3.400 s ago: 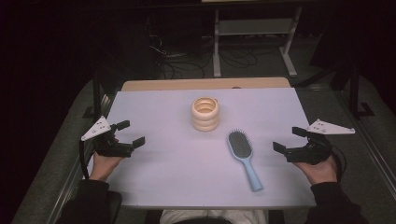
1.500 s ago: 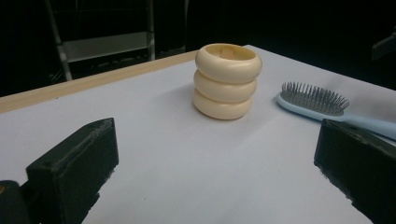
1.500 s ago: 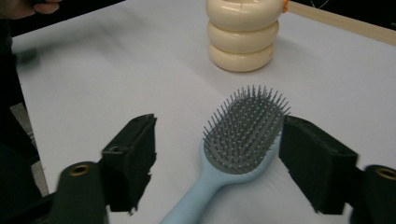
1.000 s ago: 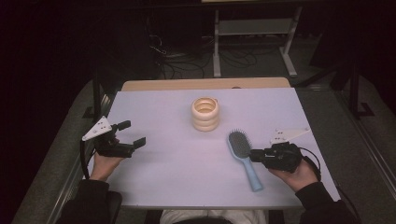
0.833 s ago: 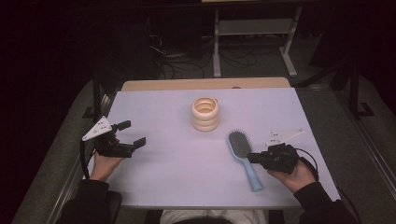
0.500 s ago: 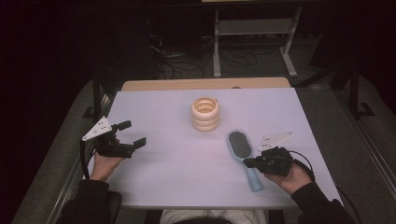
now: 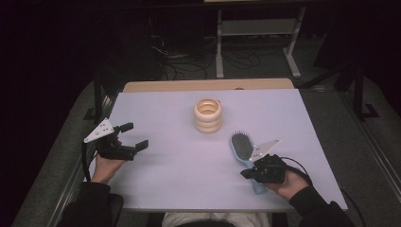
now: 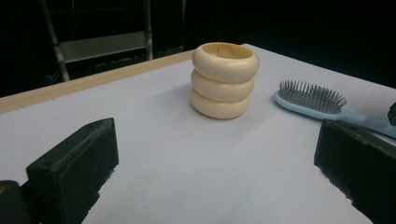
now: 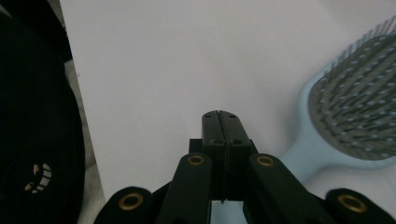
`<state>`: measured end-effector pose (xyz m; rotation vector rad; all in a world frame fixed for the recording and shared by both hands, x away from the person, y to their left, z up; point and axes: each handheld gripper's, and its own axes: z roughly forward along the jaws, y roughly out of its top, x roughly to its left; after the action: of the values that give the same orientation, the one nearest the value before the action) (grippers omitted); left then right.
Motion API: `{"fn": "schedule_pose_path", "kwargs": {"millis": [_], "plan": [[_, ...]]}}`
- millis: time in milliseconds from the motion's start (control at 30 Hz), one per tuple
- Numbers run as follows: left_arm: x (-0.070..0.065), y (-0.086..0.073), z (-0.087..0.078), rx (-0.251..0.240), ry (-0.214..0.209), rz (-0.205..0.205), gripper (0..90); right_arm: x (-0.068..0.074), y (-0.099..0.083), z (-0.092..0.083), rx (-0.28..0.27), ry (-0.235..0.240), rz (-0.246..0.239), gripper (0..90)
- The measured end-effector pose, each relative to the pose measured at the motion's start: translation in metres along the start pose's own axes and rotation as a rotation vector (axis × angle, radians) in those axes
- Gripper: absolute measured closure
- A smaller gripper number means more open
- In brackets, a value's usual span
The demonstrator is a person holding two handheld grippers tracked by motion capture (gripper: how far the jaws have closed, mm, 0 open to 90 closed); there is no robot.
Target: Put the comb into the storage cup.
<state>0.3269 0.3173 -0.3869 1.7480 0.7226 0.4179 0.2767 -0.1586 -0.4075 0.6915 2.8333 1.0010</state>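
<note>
At the table's right front, the right gripper [image 7: 249,173] sits over the handle of the light-blue hairbrush [image 7: 242,147]; in the right gripper view its jaws are pressed flat together with nothing between them, the handle passing just beside and beneath them. The left gripper [image 7: 134,137] hovers at the left edge of the white table [image 7: 165,123], jaws spread wide and empty. A cream stacked-ring holder [image 7: 208,115] stands mid-table, near the brush head. Since 3.4 seconds ago, the right gripper has moved from the right edge onto the brush and closed; the left has stayed put.
</note>
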Motion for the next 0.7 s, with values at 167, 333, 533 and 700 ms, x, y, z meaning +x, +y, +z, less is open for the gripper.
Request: {"fn": "schedule_pose_path", "kwargs": {"millis": [167,333,533,700], "plan": [[0.000,0.000,0.000,0.001,0.000,0.000,0.0,0.001,0.000,0.008,0.057,0.025,0.005,88.8],[0.000,0.000,0.000,0.004,-0.001,0.001,0.0,0.002,-0.001,0.014,0.108,0.041,-0.002,88.8],[0.000,0.000,0.001,0.006,-0.002,-0.002,0.0,0.002,-0.002,0.018,0.149,0.068,-0.004,88.8],[0.000,0.000,0.001,0.007,-0.004,-0.002,0.0,-0.001,-0.005,0.019,0.167,0.076,0.012,88.8]]}}
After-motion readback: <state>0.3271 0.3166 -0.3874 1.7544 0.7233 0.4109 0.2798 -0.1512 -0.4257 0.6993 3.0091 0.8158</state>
